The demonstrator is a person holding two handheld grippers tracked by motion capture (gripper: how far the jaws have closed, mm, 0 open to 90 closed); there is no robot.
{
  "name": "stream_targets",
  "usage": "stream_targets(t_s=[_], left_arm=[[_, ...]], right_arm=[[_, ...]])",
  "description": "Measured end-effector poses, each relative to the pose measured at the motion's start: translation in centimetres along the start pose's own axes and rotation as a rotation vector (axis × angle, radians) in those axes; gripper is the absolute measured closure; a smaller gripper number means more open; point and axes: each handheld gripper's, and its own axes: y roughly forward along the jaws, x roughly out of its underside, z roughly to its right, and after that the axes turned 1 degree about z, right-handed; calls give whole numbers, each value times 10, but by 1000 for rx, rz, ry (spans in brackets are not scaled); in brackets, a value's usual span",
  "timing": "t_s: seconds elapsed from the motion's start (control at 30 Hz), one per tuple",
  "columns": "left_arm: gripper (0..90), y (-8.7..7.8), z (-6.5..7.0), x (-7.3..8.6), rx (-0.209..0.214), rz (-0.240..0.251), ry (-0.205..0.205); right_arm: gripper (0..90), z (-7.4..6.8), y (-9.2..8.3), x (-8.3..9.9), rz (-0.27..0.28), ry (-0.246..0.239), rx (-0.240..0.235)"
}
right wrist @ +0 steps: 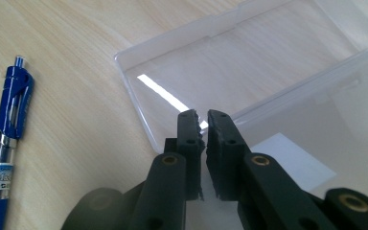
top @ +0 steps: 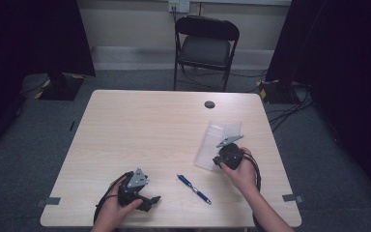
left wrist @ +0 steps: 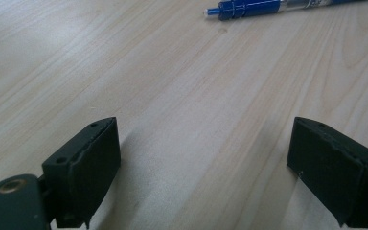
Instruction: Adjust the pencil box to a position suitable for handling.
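The clear plastic case (top: 221, 140) lies open on the table (top: 140, 130), and it serves as the landmark here. The right gripper (right wrist: 204, 117) sits at the case's near edge with its jaws clenched on the thin wall where lid and tray meet; the pads look pinched onto that rim. The blue pen (top: 193, 188) lies just beside the case, on the person's side, between the two hands. The left gripper (left wrist: 201, 158) rests well apart from the case, beyond the pen, released, with bare table between its wide-set jaws. The case is likely light, stiff and slick, and its thin walls could flex or crack under a hard squeeze, so a rim or the hinge edge seems the sound place to hold. The pen is slim and may roll; its barrel's middle suits a grasp.
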Motion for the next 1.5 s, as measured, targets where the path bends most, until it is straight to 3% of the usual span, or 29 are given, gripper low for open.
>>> stream_targets(t_s=[0.17, 0.4, 0.47, 0.57, 0.8, 1.07, 1.2, 1.37, 1.4, 1.5], left_arm=[[106, 0, 0, 0, 0, 0, 0], [106, 0, 0, 0, 0, 0, 0], [106, 0, 0, 0, 0, 0, 0], [106, 0, 0, 0, 0, 0, 1], [106, 0, 0, 0, -1, 0, 0], [106, 0, 0, 0, 0, 0, 0], [106, 0, 0, 0, 0, 0, 0], [106, 0, 0, 0, 0, 0, 1], [106, 0, 0, 0, 0, 0, 0], [106, 0, 0, 0, 0, 0, 0]], right_arm=[[790, 2, -1, 2, 10, 14, -11], [628, -17, 5, -1, 56, -14, -77], [639, -22, 6, -3, 66, -15, -91], [687, -27, 7, -5, 41, -46, -62], [771, -18, 3, -1, 28, -47, -49], [771, -9, -4, 4, 8, -36, -20], [670, -7, -10, 6, 40, 8, -44], [557, -16, -9, 0, 78, -2, -72], [515, -21, -2, -3, 79, -2, -63], [507, -26, 9, -5, 75, -8, -55]])
